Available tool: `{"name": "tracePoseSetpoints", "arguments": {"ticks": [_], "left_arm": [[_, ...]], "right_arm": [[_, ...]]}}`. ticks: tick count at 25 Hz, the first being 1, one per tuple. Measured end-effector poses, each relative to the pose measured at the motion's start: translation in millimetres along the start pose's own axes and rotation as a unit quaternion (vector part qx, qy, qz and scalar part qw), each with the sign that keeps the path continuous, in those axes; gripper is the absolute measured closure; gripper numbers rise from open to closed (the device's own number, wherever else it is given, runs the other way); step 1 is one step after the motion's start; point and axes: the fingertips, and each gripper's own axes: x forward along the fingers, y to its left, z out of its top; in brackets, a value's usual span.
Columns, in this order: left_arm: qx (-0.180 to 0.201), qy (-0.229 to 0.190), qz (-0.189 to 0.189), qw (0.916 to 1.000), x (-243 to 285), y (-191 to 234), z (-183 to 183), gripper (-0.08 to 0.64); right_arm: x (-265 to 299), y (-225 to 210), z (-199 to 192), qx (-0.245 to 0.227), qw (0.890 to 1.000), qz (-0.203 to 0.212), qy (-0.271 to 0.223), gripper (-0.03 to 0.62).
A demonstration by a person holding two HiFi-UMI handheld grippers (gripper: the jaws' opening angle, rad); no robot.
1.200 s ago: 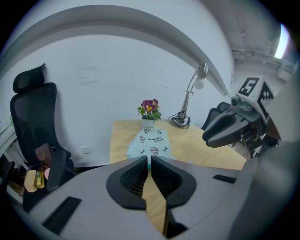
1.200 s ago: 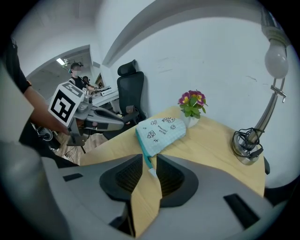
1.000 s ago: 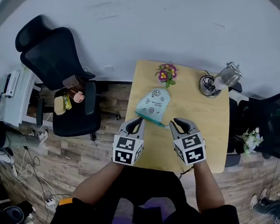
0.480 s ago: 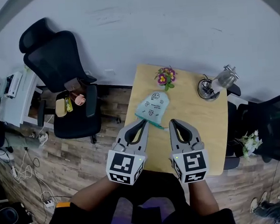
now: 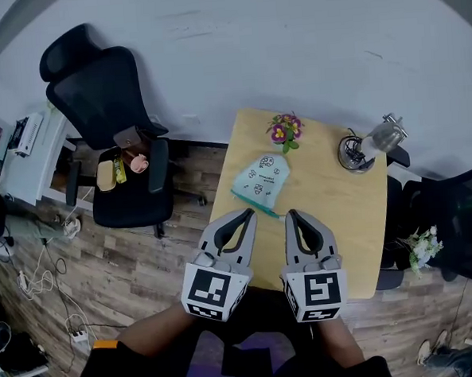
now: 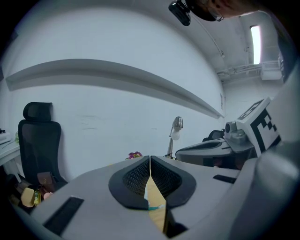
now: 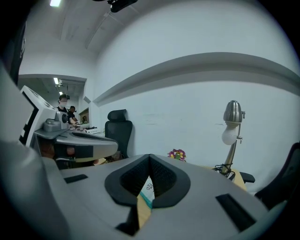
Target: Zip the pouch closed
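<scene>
While both hand-held grippers hang over the near part of the wooden table [image 5: 341,217], the pale teal pouch [image 5: 261,180] lies flat on the tabletop just beyond their tips, its darker teal edge turned toward the person. Left gripper [image 5: 249,213]: jaws pressed together at the tips, nothing between them. Right gripper [image 5: 290,215]: jaws likewise pressed together and empty. Whether the pouch's zip is open or closed cannot be told. A small bunch of flowers [image 5: 284,130] stands at the table's far edge, a desk lamp [image 5: 369,142] at its far right corner. A black office chair [image 5: 107,104] stands left of the table.
</scene>
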Motion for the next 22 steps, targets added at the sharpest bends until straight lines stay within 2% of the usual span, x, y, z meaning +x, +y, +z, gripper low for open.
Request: {"name": "tracePoseSetpoints", "arguments": {"ticks": [22], "left_arm": [[-0.003,0.011,0.002,0.9999,3.4,3.6,-8.5,0.548]], "right_arm": [[9.7,-2.5,-10.7,0.011,1.0,0.001,0.011,0.578]]}}
